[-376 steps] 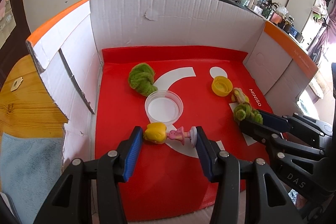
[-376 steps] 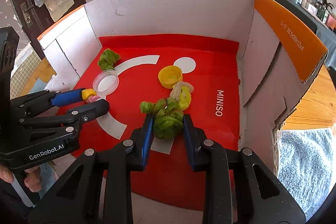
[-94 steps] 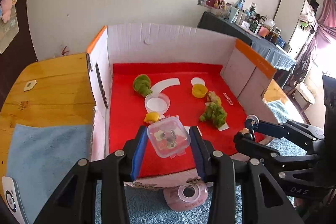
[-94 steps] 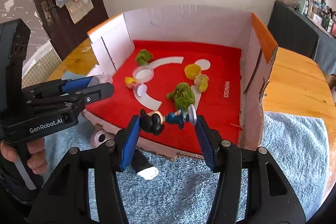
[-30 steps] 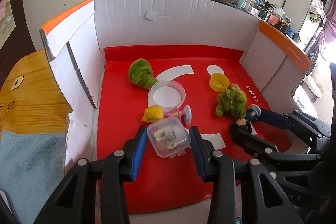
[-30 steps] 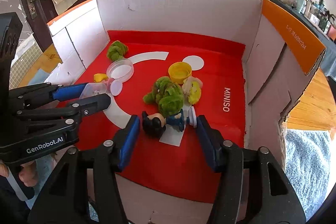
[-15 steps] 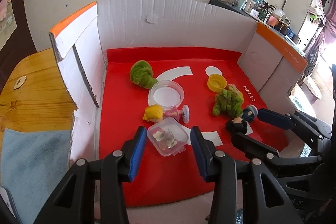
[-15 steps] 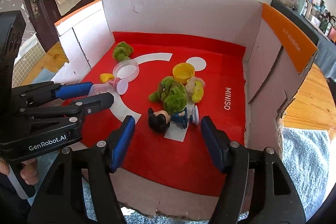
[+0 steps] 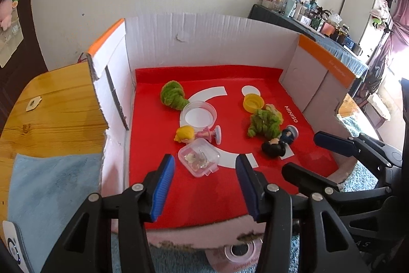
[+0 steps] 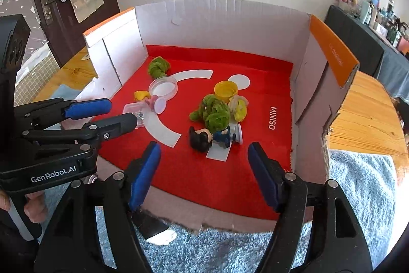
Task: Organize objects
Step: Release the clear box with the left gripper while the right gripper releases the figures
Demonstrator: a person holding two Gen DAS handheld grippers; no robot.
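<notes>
1. The left gripper (image 9: 204,170) stands open, its jaws having just been opening. The clear plastic case (image 9: 199,157) lies free on the red liner (image 9: 204,201) of the cardboard box (image 9: 204,35), just ahead of the tips and slightly toward the left pad. Nothing presses on it.

2. The right gripper (image 10: 204,170) is open too, jaws wide and just opened further. The dark-haired figurine (image 10: 214,136) lies on its side on the liner just beyond the tips, between their lines but apart from both pads. Its long axis runs crosswise to the fingers, head toward the left pad and round base toward the right.

3. The relation that matters: each freed thing lies straight ahead of its own gripper near the box's front edge, so each hand is nearer its own item. Any withdrawal should go back along the fingers to avoid knocking them.

4. The case sits touching or nearly touching the blonde figurine (image 9: 196,134), which lies in front of the clear round dish (image 9: 198,117). The dark-haired figurine lies against the front of the green fuzzy clump (image 10: 214,114), with the yellow cap (image 10: 225,90) behind it toward the back wall.

5. Against a second earlier: the case was clamped between the left pads and the dark-haired figurine sat between the right pads; both now rest on the liner, released.

6. Judgement: this placement looks finished.
</notes>
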